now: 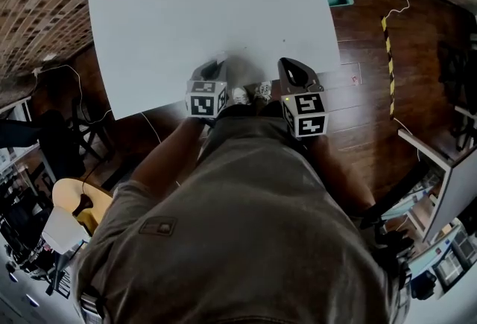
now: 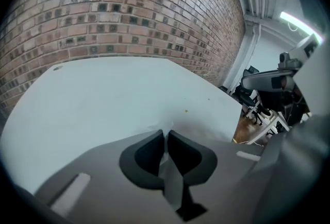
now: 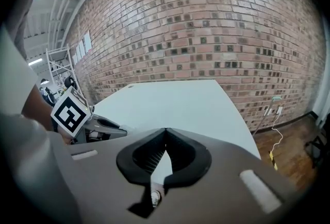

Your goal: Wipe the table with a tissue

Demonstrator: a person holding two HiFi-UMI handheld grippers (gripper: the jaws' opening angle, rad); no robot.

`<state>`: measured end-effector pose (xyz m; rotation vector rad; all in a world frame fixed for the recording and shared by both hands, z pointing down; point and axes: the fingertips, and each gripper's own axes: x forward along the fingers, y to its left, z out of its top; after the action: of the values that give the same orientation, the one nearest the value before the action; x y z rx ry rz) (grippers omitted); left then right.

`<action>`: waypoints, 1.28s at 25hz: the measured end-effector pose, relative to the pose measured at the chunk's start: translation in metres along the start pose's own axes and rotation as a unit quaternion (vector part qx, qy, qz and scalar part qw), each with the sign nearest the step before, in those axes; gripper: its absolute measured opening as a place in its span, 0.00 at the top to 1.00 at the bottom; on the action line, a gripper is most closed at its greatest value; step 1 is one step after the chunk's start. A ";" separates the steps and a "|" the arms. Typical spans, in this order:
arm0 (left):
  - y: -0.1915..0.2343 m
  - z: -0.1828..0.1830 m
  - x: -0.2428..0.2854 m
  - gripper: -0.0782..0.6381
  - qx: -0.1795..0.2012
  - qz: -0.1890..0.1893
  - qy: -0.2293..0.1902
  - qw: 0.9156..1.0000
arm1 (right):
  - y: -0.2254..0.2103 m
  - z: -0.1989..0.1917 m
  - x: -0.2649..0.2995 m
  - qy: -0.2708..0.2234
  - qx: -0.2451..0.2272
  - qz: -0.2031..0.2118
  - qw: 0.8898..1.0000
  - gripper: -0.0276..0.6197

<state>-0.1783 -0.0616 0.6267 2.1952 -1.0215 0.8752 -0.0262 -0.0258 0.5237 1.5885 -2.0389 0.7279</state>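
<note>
Basically, left gripper (image 2: 166, 138) has its jaws pressed nearly together on what looks like a thin white tissue (image 2: 174, 126), low centre of its view, at the table's (image 1: 201, 10) near edge. Right gripper (image 3: 165, 134) is closed on nothing, beside it at mid-frame in the head view. For a good wipe: firm pinch, tissue flat on the top, overlapping sweeps toward the upper frame. Tissue is white on white, so its extent is unclear and the head view barely shows it.

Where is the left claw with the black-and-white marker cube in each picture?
Head view: left claw left of centre, at the white rectangular table's near edge.
Left gripper view: claw at bottom centre.
Right gripper view: claw at far left, cube showing.
Shared landmark: that table.
</note>
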 end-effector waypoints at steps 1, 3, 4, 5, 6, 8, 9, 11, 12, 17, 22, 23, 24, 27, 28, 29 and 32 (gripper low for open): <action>0.005 -0.002 -0.002 0.86 -0.005 0.005 -0.002 1.000 | 0.003 0.000 0.000 -0.002 0.000 0.000 1.000 0.94; 0.023 -0.004 -0.007 0.86 -0.020 0.022 -0.008 1.000 | 0.010 -0.002 0.002 0.000 -0.003 0.003 1.000 0.94; 0.033 -0.004 -0.010 0.86 -0.028 0.031 -0.010 0.999 | 0.013 -0.002 0.003 0.001 -0.006 0.006 1.000 0.94; 0.043 -0.004 -0.013 0.86 -0.036 0.040 -0.012 0.998 | 0.016 -0.001 0.004 0.001 -0.009 0.009 1.000 0.94; 0.052 -0.004 -0.016 0.86 -0.043 0.048 -0.013 0.998 | 0.019 0.000 0.005 0.001 -0.012 0.012 1.000 0.94; 0.068 -0.004 -0.022 0.86 -0.053 0.066 -0.012 0.996 | 0.025 0.001 0.007 0.004 -0.018 0.019 1.000 0.94; 0.076 -0.006 -0.025 0.86 -0.059 0.074 -0.011 0.995 | 0.027 0.002 0.008 0.007 -0.022 0.023 0.999 0.94; 0.090 -0.008 -0.030 0.86 -0.071 0.090 -0.010 0.993 | 0.033 0.003 0.011 0.012 -0.029 0.029 0.999 0.94; 0.097 -0.009 -0.033 0.86 -0.076 0.097 -0.010 0.992 | 0.036 0.005 0.012 0.010 -0.033 0.032 0.999 0.94; 0.116 -0.011 -0.038 0.86 -0.085 0.122 -0.009 0.989 | 0.033 0.014 0.018 0.004 -0.050 0.033 0.998 0.94; 0.111 -0.009 -0.031 0.86 -0.094 0.139 -0.008 0.986 | 0.009 0.026 0.020 -0.011 -0.058 0.033 0.998 0.94; 0.109 -0.009 -0.028 0.86 -0.097 0.140 -0.007 0.985 | 0.003 0.029 0.020 -0.013 -0.059 0.035 0.998 0.94; 0.104 -0.007 -0.025 0.86 -0.099 0.141 -0.006 0.985 | -0.003 0.032 0.019 -0.015 -0.059 0.038 0.997 0.94; 0.083 0.004 -0.015 0.86 -0.096 0.137 -0.004 0.986 | -0.021 0.037 0.018 -0.015 -0.065 0.047 0.997 0.94; 0.075 0.007 -0.011 0.86 -0.095 0.135 -0.003 0.986 | -0.028 0.039 0.017 -0.015 -0.067 0.049 0.996 0.94; 0.066 0.009 -0.006 0.86 -0.095 0.133 -0.003 0.987 | -0.034 0.041 0.016 -0.016 -0.068 0.051 0.996 0.94; 0.044 0.017 0.006 0.86 -0.089 0.133 -0.001 0.987 | -0.055 0.041 0.012 -0.010 -0.069 0.057 0.996 0.94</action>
<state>-0.2048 -0.1005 0.6298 1.9409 -1.3613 0.8584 0.0229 -0.0720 0.5070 1.4188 -2.1587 0.5989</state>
